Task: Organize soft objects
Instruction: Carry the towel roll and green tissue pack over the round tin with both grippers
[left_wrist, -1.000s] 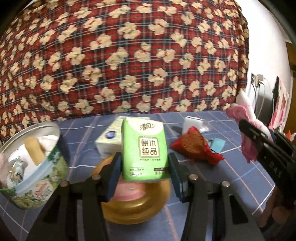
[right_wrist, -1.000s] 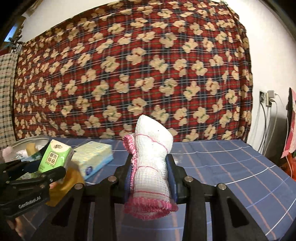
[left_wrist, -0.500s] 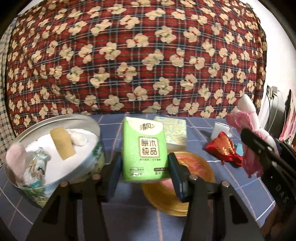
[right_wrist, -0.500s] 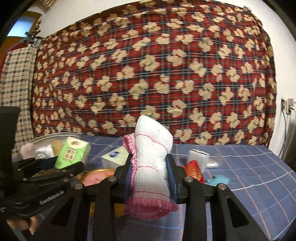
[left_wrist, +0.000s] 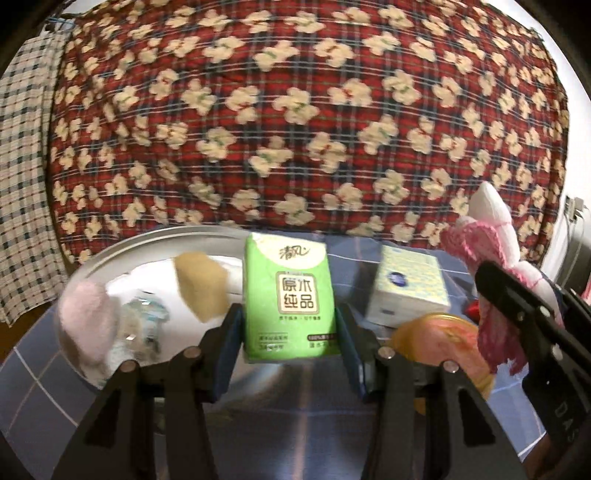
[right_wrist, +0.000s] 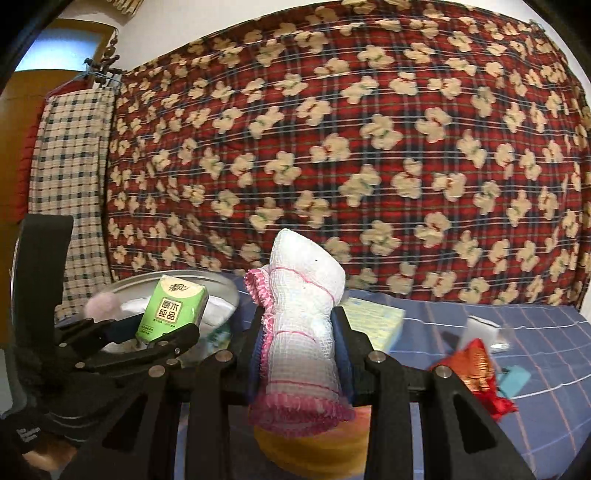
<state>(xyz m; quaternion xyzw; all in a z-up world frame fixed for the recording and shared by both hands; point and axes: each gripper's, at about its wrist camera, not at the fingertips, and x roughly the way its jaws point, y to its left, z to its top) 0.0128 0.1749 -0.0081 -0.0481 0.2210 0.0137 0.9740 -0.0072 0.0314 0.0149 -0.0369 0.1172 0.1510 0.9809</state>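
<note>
A red plaid blanket with cream flowers (left_wrist: 295, 122) fills the wall behind us, and below it lies a blue checked cloth (left_wrist: 303, 424). Far left, we see the round tin (left_wrist: 110, 251) — inside it a pink puff (left_wrist: 86, 321), a tan sponge (left_wrist: 201, 284) and something white, all a bit blurred. Next, our left gripper (left_wrist: 290, 339) is clamped on the green tissue pack (left_wrist: 290, 299), held upright just in front of the tin's rim. Right of that, a pale tissue pack (left_wrist: 406, 288) lies on the cloth behind a yellow lid (left_wrist: 443, 339). Then our right gripper (right_wrist: 301, 354) — its pads squeeze a rolled white cloth with pink trim (right_wrist: 303, 317), standing upright above the lid. Furthest right, a red pouch (right_wrist: 476, 369) rests on the cloth beside a small teal piece (right_wrist: 513, 380).
</note>
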